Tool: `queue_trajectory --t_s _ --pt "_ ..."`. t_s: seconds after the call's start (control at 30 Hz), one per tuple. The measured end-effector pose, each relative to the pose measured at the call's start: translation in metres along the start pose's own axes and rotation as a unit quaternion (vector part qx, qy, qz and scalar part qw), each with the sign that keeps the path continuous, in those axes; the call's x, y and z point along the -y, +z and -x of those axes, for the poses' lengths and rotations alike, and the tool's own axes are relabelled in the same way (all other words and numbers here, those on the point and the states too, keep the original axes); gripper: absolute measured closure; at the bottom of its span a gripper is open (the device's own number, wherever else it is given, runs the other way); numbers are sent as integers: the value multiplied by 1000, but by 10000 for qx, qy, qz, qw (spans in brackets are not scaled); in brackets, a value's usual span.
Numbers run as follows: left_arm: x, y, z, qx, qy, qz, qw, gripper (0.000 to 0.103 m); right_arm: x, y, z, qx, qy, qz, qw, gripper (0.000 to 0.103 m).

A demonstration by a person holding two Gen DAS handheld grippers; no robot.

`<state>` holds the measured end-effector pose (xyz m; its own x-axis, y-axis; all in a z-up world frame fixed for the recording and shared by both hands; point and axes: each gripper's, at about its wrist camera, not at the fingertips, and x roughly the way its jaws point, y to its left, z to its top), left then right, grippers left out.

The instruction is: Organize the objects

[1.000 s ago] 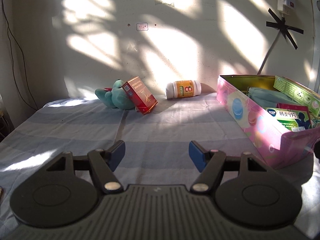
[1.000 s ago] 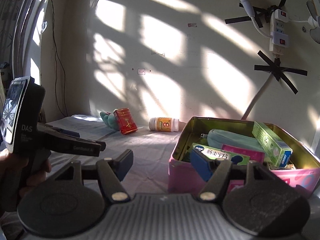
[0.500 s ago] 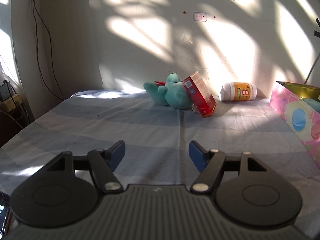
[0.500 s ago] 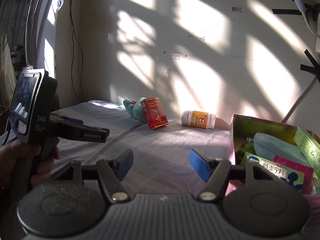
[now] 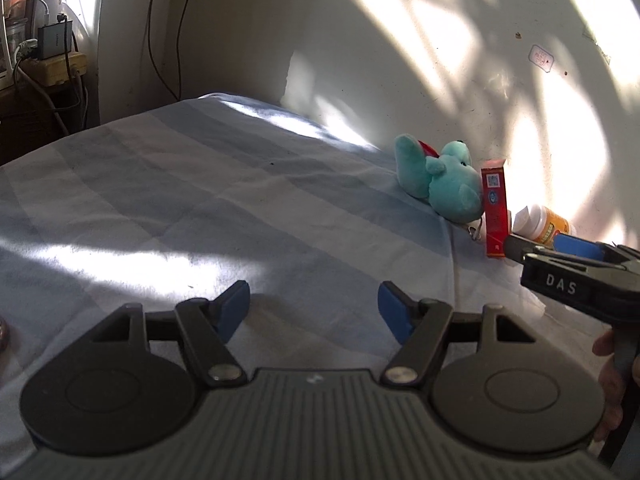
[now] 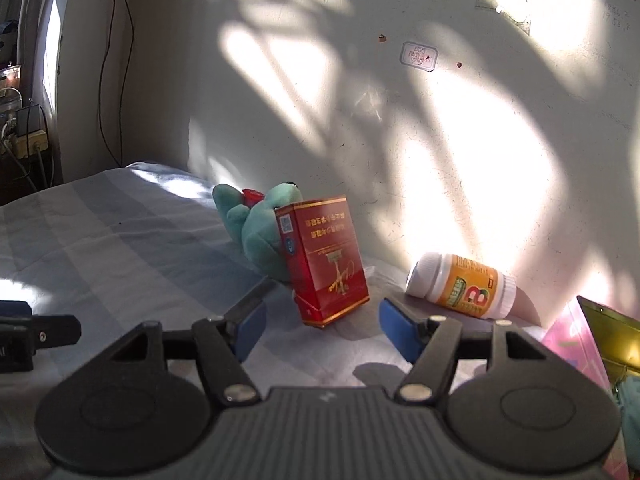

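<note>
A red box (image 6: 326,260) leans upright against a teal plush toy (image 6: 256,226) on the striped cloth near the wall. A white and orange bottle (image 6: 460,286) lies on its side to the right of them. My right gripper (image 6: 322,328) is open and empty, its fingers just short of the red box. My left gripper (image 5: 314,312) is open and empty over bare cloth, well to the left of the toy (image 5: 440,184), box (image 5: 495,212) and bottle (image 5: 544,224). The right gripper (image 5: 576,264) also shows at the right edge of the left wrist view.
The pink tin (image 6: 580,340) with a gold inside stands at the far right edge. The wall (image 6: 360,100) runs right behind the objects. Cables and a power strip (image 5: 52,64) sit off the bed's far left corner.
Both grippers have swung left. The right gripper has moved forward close to the red box, and the pink tin has slid almost out of view. Both stay open.
</note>
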<state>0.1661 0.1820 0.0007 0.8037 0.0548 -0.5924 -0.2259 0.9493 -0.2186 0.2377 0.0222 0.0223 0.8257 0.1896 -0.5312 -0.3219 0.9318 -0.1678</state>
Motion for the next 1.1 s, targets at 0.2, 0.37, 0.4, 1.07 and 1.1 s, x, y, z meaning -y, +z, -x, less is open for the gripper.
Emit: queue_trajectory --t_s 0.2,0.37,0.4,1.07,1.1 --pt "3 0 -4 -62 -135 -47 9999 30 -6 11 -57 -307 -227 -6 9993 59" --pt "-1 2 -4 -28 -236 48 9997 30 1 2 -32 -203 17 -144 9997 76" --pt "-2 2 -2 -1 -315 82 9995 30 6 -1 -20 -216 196 -317 9991 76" --pt "72 -40 43 -763 -3286 -1111 9348 30 83 -164 222 -215 1023 -1082 9886 25" --pt "77 -42 46 -774 -3322 -1169 9327 30 77 -164 220 -180 985 -939 9905 22"
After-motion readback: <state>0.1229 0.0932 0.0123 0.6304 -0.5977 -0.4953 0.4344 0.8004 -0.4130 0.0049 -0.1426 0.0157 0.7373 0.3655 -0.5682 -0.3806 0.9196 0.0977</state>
